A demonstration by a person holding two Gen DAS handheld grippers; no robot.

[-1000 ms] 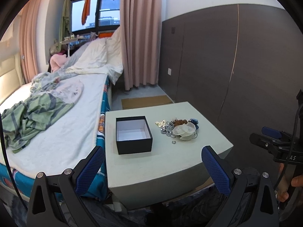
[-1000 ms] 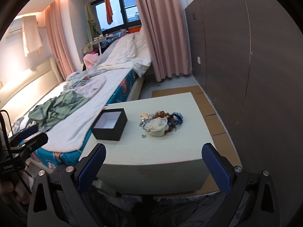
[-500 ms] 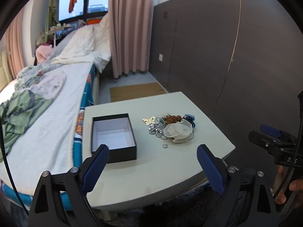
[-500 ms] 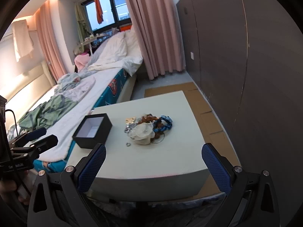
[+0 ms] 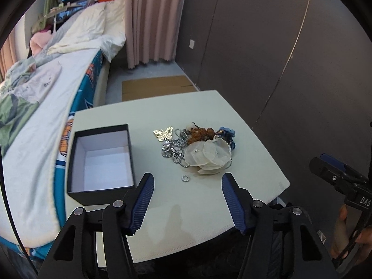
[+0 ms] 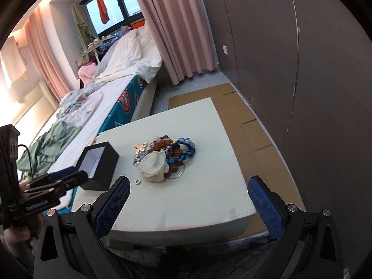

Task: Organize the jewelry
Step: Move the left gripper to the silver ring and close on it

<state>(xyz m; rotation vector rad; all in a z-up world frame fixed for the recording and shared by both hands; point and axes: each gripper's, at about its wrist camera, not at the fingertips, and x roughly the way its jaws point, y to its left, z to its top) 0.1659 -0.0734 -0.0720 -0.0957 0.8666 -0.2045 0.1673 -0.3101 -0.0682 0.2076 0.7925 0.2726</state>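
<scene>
A heap of jewelry (image 5: 197, 144) (image 6: 162, 157) lies on the pale square table (image 5: 186, 209) (image 6: 197, 197): a white fabric flower (image 5: 208, 154), a gold butterfly (image 5: 164, 133), silver chains, brown beads and a blue braided band (image 6: 183, 151). One small silver ring (image 5: 185, 178) (image 6: 137, 182) sits apart, in front of the heap. An open black box (image 5: 102, 162) (image 6: 98, 165) with a white inside stands to the left. My left gripper (image 5: 187, 184) hovers above the table just short of the ring; its jaws are closing with nothing between them. My right gripper (image 6: 188, 190) stands open and empty over the near edge.
A bed (image 5: 46, 97) with rumpled covers runs along the table's left side. Dark wall panels (image 5: 267, 46) stand to the right, pink curtains (image 6: 176, 30) at the back. Flattened cardboard (image 6: 246, 125) covers the floor beyond and right of the table. A hand (image 5: 358, 241) holds the other gripper.
Both grippers have moved forward and down toward the table, so the box and jewelry look larger. The left jaws have narrowed from wide apart to about half as wide. The right jaws kept their width.
</scene>
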